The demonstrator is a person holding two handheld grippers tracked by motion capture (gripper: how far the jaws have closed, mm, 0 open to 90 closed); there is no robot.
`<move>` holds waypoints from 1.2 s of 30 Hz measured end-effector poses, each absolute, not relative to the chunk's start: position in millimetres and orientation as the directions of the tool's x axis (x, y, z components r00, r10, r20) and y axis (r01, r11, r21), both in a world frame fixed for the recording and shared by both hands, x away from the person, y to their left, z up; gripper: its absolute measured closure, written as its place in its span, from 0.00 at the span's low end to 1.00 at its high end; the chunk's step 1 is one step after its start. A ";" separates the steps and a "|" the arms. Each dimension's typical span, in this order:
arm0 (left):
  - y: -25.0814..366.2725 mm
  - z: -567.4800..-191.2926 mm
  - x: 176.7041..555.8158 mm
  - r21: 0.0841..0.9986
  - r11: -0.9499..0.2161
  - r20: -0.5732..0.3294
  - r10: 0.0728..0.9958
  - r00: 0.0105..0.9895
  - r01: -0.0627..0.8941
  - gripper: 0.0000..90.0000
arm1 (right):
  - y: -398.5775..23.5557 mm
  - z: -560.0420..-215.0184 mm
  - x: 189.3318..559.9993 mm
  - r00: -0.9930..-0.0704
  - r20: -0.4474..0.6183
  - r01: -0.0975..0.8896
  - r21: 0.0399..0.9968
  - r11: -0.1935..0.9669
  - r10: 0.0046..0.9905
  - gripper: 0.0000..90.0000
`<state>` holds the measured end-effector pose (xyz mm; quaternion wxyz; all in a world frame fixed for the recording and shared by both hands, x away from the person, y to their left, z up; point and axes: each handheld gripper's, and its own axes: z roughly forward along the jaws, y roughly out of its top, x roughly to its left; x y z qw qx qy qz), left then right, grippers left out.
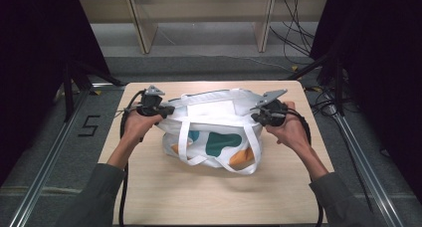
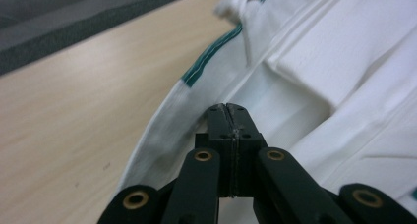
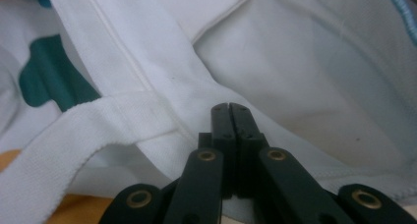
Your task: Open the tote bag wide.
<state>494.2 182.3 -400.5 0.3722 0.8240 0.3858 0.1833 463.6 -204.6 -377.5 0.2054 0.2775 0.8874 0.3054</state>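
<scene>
White canvas tote bag (image 1: 214,132) w/ teal and orange patches sits mid-table on the light wood table (image 1: 149,197) in the high view, mouth spread wide, two white straps (image 1: 185,142) hanging down the near face. Left gripper (image 1: 166,109) is at the bag's left rim, right gripper (image 1: 256,116) at the right rim; each is held by a hand, forearms in grey-green sleeves coming up from the near edge. Grey three-cornered plates top both tools. Black cables trail back along both arms. Beyond the table: pale shelf legs, grey floor, loose cables at the far right. A "5" is marked on the floor at left.

Left gripper view: black jaws pressed flat together, no gap visible. Tips sit right at the bag's white rim fabric (image 2: 196,116), at a fold in it; can't tell for sure if cloth is pinched between the tips or just touched. Teal piping (image 2: 211,57) runs along the rim edge above the tips. Wood tabletop (image 2: 74,111) to the left, white bag interior w/ a stitched inner pocket to the right.

Right gripper view: jaws likewise closed tight. Tips lie against white fabric (image 3: 295,76) where a strap (image 3: 98,121) is sewn to the bag wall; whether any cloth is caught, can't tell. Teal patch (image 3: 49,76) at left, orange patch low left, pale blue edging at top right.
</scene>
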 end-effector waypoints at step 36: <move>77.3 -415.8 508.9 0.707 -0.520 -0.033 0.654 0.756 0.480 0.99 | -147.1 -411.4 468.3 -0.845 -0.133 0.345 0.605 0.718 0.518 1.00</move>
